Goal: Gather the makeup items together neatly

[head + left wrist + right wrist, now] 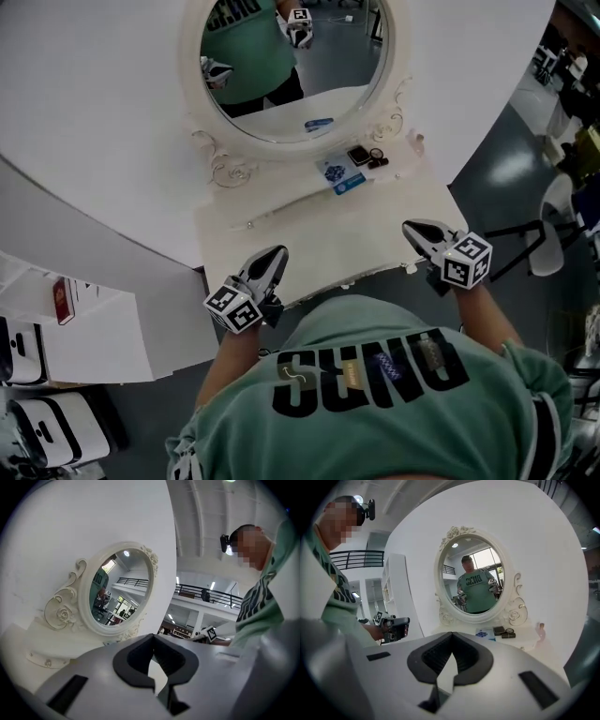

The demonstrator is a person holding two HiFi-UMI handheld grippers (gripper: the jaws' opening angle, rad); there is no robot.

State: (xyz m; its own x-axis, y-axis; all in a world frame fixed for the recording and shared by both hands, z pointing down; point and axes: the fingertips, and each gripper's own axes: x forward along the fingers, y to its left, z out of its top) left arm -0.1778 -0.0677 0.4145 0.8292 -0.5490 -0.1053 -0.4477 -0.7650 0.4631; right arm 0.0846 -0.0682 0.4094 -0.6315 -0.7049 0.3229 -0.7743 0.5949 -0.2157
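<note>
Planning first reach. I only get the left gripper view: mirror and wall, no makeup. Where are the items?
Observer: Clustered on the dressing table, just below the mirror's right side: dark compacts next to a blue-and-white packet.
Operator: Right gripper carrying anything?
Observer: No. The right gripper has its jaws together with nothing between them, and it is short of the cluster.
Operator: Any stray pieces?
Observer: One small pinkish item stands apart, to the right of the cluster near the table's edge. I can't tell what it is.
</note>
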